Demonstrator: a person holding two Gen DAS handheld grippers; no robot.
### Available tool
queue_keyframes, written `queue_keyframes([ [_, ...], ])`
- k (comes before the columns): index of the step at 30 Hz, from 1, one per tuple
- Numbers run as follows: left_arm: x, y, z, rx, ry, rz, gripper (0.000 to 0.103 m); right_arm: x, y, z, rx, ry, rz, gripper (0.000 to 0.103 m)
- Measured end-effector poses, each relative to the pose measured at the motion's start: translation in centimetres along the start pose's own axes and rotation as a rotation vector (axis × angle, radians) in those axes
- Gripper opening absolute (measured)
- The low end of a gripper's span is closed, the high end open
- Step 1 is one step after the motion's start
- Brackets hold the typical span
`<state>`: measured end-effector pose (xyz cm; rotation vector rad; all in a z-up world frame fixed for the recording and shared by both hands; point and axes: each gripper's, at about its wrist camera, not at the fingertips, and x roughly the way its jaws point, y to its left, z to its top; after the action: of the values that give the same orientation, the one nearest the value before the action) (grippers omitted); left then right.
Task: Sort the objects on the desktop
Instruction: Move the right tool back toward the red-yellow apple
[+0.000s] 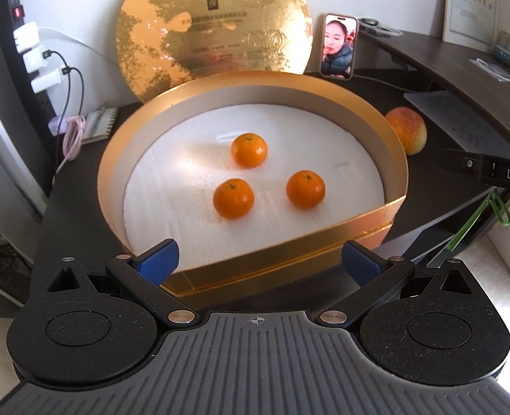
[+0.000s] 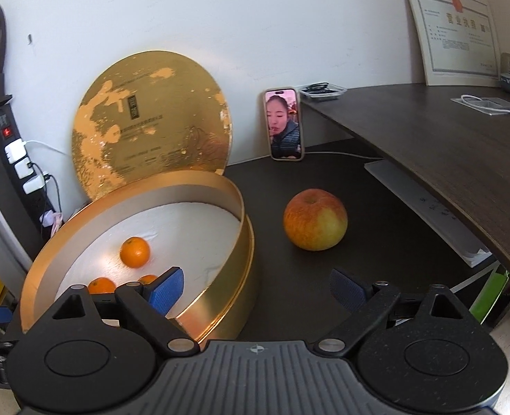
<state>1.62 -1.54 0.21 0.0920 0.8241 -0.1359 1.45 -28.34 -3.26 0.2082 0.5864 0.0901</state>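
Leftmost, a black power strip (image 1: pixel 30 55) with white chargers stands against the wall, and a small notebook (image 1: pixel 101 124) lies on the dark desk (image 1: pixel 78 186) beside it. Next comes the round gold box (image 1: pixel 255 235), open, with a white foam floor holding three tangerines: one toward the far side (image 1: pixel 249 150), one near left (image 1: pixel 233 198) and one near right (image 1: pixel 305 189), all apart from each other. Behind the box its gold lid (image 1: pixel 213 24) leans upright against the wall. The left gripper (image 1: pixel 259 258) hovers at the near rim of the box, its blue-padded fingers spread wide with nothing between them. Right of the lid, a phone (image 2: pixel 284 124) with a lit screen is propped against the wall. An apple (image 2: pixel 315 219), red and yellow, sits on the desk to the right of the box, clear of its wall. The right gripper (image 2: pixel 261 288) hangs near the box's right side, short of the apple, its fingers likewise spread and empty. Farther right, a raised dark shelf (image 2: pixel 445 145) carries a white cable and a framed certificate (image 2: pixel 459 31) against the wall.
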Motion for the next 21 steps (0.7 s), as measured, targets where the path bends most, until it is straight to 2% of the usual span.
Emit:
queue_keyframes([
  [6,1.0,-0.8,1.0,0.033,-0.01,-0.031,0.102,1.4,-1.2,0.5,0.03,0.008,-0.032,0.09],
  [10,2.3,-1.7,1.7,0.051,0.013,-0.055,0.102,2.8,-2.2,1.1,0.038,0.017,-0.075,0.088],
  [13,3.1,-2.2,2.2,0.056,0.033,-0.055,0.102,3.7,-2.6,1.4,0.039,0.034,-0.108,0.084],
  [16,3.4,-2.4,2.6,0.064,0.041,-0.058,0.102,3.7,-2.3,1.6,0.018,0.057,-0.1,0.084],
  [21,3.4,-2.2,2.6,0.061,0.035,-0.057,0.102,2.7,-0.1,1.5,-0.09,0.102,-0.063,0.086],
])
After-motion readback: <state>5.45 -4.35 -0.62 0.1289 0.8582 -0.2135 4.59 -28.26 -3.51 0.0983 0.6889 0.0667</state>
